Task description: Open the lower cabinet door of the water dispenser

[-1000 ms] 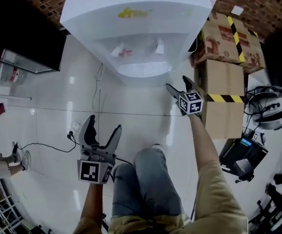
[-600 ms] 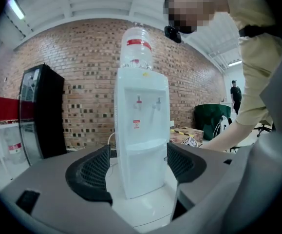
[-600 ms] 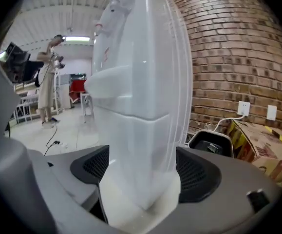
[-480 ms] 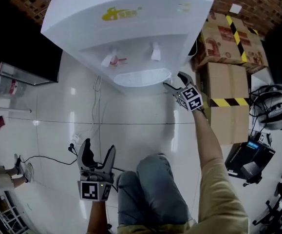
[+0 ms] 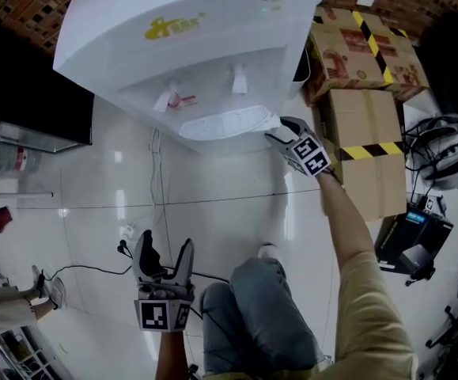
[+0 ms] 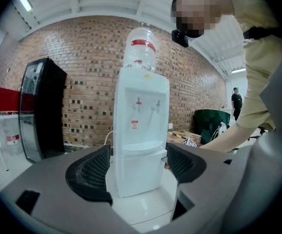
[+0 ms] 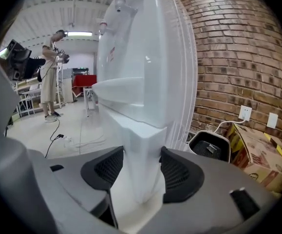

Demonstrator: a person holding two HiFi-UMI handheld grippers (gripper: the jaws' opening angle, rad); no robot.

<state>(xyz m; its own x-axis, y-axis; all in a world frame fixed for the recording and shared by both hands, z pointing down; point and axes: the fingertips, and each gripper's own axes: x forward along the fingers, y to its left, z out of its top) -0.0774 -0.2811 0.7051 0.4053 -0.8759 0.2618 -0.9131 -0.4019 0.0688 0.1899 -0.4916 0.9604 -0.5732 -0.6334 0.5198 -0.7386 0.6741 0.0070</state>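
Observation:
The white water dispenser [image 5: 189, 46] stands on the glossy floor, with two taps over a drip tray. My right gripper [image 5: 276, 131] reaches its right front corner just under the tray. In the right gripper view its jaws are closing, and the pads [image 7: 112, 168] press either side of the lower cabinet door's edge [image 7: 143, 145]. My left gripper [image 5: 165, 248] hangs low by the person's knee, open and empty, far from the dispenser. The left gripper view shows the lower cabinet door [image 6: 133, 172] framed at a distance between the wide jaws.
Taped cardboard boxes [image 5: 363, 157] stand right of the dispenser, and a black bin [image 7: 209, 147] sits behind it by the brick wall. A black cabinet [image 5: 23, 93] is at left. A cable with a plug [image 5: 122, 240] lies on the floor. A person [image 7: 48, 77] stands farther off.
My right gripper has rolled at the dispenser's corner and its jaws have narrowed onto the door edge. The left gripper has sunk lower toward the knee.

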